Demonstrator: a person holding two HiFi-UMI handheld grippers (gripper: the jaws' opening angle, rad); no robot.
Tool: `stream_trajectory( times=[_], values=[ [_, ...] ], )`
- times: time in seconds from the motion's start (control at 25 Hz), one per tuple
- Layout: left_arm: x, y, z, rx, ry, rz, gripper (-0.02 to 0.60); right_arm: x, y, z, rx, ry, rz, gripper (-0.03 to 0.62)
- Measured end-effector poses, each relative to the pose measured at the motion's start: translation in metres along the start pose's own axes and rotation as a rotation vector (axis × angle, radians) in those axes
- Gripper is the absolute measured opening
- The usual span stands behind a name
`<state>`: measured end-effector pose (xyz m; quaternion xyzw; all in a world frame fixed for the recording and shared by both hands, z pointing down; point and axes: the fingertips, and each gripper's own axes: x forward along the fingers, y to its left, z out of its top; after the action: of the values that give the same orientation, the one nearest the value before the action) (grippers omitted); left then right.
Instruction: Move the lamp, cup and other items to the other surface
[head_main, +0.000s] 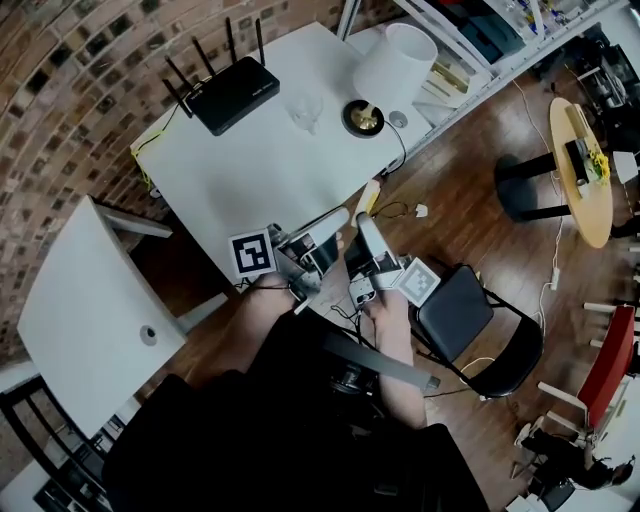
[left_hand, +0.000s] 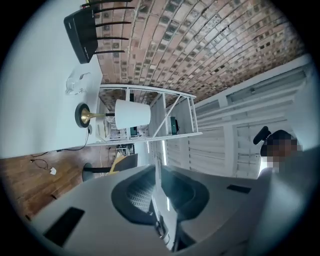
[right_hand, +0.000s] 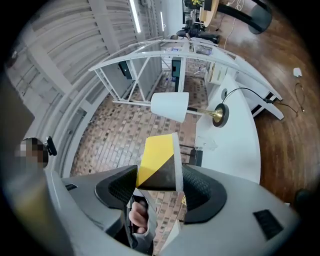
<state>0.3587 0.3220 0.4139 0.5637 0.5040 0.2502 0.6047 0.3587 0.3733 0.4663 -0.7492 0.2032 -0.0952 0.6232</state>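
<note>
Yellow-and-black tape (right_hand: 157, 160) is clamped between the right gripper's (right_hand: 159, 171) jaws, which stand wide around it. The left gripper (left_hand: 157, 172) is pinched onto a thin sheet (left_hand: 156, 156) seen edge-on; can't say what it is. Both hang at the near edge of the white desk (head_main: 250, 175). Further back on it are the glass cup (head_main: 306, 110), the router (head_main: 235, 93) and the lamp (head_main: 395, 65) at the far corner. The small table (head_main: 90, 300) lies off to the person's left, so I'd guess the left gripper is closer for the drop-off.
</note>
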Motion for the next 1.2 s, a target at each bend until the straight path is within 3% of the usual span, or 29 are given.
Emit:
stream_trajectory(
  times=[0.48,0.96,1.2],
  values=[
    [-0.027,0.015,0.1,-0.014,-0.138,0.002,0.028,0.101,-0.034,-0.009,-0.026,0.127,-0.026,0.305],
    [-0.033,0.028,0.143,0.032,-0.272,0.076,0.028,0.15,-0.079,-0.003,0.004,0.253,-0.055,0.305],
    [-0.011,0.038,0.167,0.078,-0.382,0.121,0.026,0.18,-0.1,0.011,0.007,0.402,-0.041,0.305]
  ],
)
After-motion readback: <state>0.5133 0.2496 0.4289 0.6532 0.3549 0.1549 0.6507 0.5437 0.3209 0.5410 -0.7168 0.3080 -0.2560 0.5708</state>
